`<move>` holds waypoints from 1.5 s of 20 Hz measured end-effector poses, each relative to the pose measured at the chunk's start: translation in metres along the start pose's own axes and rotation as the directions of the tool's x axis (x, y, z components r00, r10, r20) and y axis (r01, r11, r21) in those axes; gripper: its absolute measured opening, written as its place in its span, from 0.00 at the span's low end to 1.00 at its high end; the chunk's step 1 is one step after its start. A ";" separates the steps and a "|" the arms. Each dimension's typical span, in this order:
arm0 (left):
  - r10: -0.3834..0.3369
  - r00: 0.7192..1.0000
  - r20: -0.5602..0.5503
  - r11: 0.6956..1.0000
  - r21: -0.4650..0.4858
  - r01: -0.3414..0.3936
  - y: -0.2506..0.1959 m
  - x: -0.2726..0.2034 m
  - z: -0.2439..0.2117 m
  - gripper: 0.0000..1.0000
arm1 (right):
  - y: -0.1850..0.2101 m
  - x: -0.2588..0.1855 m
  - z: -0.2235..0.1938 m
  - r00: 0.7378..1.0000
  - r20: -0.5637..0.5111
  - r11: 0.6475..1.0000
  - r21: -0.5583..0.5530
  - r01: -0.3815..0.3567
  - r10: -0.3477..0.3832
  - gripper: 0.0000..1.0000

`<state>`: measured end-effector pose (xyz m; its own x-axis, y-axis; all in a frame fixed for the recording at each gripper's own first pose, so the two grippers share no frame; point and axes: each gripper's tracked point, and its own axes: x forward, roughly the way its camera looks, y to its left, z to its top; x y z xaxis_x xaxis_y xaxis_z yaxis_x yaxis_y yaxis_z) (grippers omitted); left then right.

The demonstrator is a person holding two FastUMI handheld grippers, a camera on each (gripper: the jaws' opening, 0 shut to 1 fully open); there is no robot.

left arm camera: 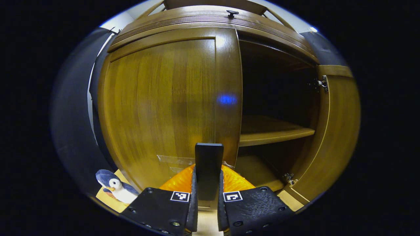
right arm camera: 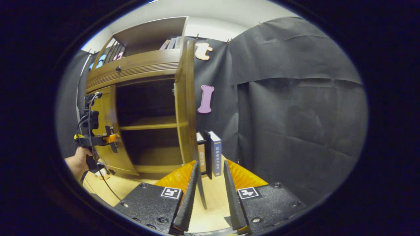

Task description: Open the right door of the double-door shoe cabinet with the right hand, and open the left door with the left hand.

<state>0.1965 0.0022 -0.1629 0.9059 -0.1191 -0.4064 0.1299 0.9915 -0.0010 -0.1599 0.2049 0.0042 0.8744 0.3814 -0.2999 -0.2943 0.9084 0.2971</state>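
The brown wooden shoe cabinet stands close in front of me in the left gripper view. Its left door looks closed or barely ajar. A black upright handle on that door sits between the fingers of my left gripper, which is shut on it. The right door stands swung wide open. In the right gripper view this right door is edge-on, and its lower edge runs down between the fingers of my right gripper, which is open. A hand holds the left gripper at the left door.
The open side shows a bare shelf and a dark interior. A penguin plush lies on the floor at the lower left. Books stand beside the cabinet against the black cloth wall. A drawer knob sits above the doors.
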 end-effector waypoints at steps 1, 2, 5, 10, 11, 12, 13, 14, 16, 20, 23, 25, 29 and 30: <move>0.002 1.000 -0.001 1.000 0.005 -0.002 0.001 -0.004 0.000 0.23 | 0.006 0.000 0.000 1.000 0.001 1.000 -0.010 -0.011 0.011 0.51; 0.006 1.000 -0.001 1.000 0.009 -0.006 0.003 -0.008 -0.002 0.23 | 0.012 0.000 -0.001 1.000 0.002 0.999 -0.019 -0.027 0.027 0.49; 0.016 1.000 -0.005 1.000 -0.003 -0.016 0.006 -0.024 -0.005 0.23 | 0.026 0.001 -0.003 0.998 -0.001 0.997 -0.039 -0.070 0.070 0.50; 0.035 0.999 0.001 0.999 0.004 -0.035 0.016 -0.050 -0.009 0.23 | 0.050 0.006 -0.010 0.989 -0.019 0.988 -0.054 -0.144 0.143 0.49; 0.038 0.999 0.001 0.999 0.001 -0.038 0.018 -0.055 -0.011 0.23 | 0.053 0.006 -0.011 0.988 -0.024 0.986 -0.055 -0.156 0.155 0.50; 0.041 0.999 -0.001 0.999 0.000 -0.041 0.019 -0.060 -0.011 0.23 | 0.058 0.006 -0.012 0.985 -0.028 0.984 -0.055 -0.172 0.170 0.49; 0.045 0.999 -0.003 0.999 -0.001 -0.045 0.021 -0.064 -0.012 0.23 | 0.062 0.007 -0.012 0.983 -0.030 0.981 -0.057 -0.183 0.182 0.49; 0.050 0.999 -0.004 0.999 -0.004 -0.050 0.023 -0.067 -0.013 0.22 | 0.067 0.008 -0.013 0.980 -0.031 0.979 -0.060 -0.197 0.196 0.49; 0.064 0.998 0.001 0.998 -0.001 -0.064 0.028 -0.075 -0.014 0.23 | 0.074 0.010 -0.014 0.975 -0.037 0.973 -0.068 -0.220 0.218 0.51; 0.087 0.996 -0.001 0.996 -0.013 -0.087 0.036 -0.091 -0.018 0.31 | 0.091 0.014 -0.015 0.963 -0.049 0.960 -0.083 -0.268 0.265 0.52; 0.104 0.995 0.007 0.994 -0.018 -0.103 0.045 -0.103 -0.019 0.31 | 0.102 0.019 -0.013 0.954 -0.053 0.949 -0.098 -0.300 0.296 0.49; 0.119 0.993 0.005 0.993 -0.023 -0.119 0.052 -0.111 -0.021 0.31 | 0.109 0.020 -0.012 0.945 -0.055 0.939 -0.105 -0.328 0.324 0.49; 0.146 0.989 0.003 0.989 -0.029 -0.146 0.068 -0.126 -0.025 0.22 | 0.130 0.026 -0.011 0.925 -0.056 0.916 -0.132 -0.379 0.375 0.49; 0.155 0.988 0.003 0.987 -0.029 -0.155 0.072 -0.130 -0.026 0.22 | 0.134 0.028 -0.012 0.921 -0.060 0.911 -0.138 -0.389 0.385 0.49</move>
<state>0.0775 0.0901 -0.1335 0.9162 0.0362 -0.3990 -0.0240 0.9991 0.0355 -0.1796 0.3398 0.0245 0.6690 0.7110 -0.2167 -0.6616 0.7025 0.2622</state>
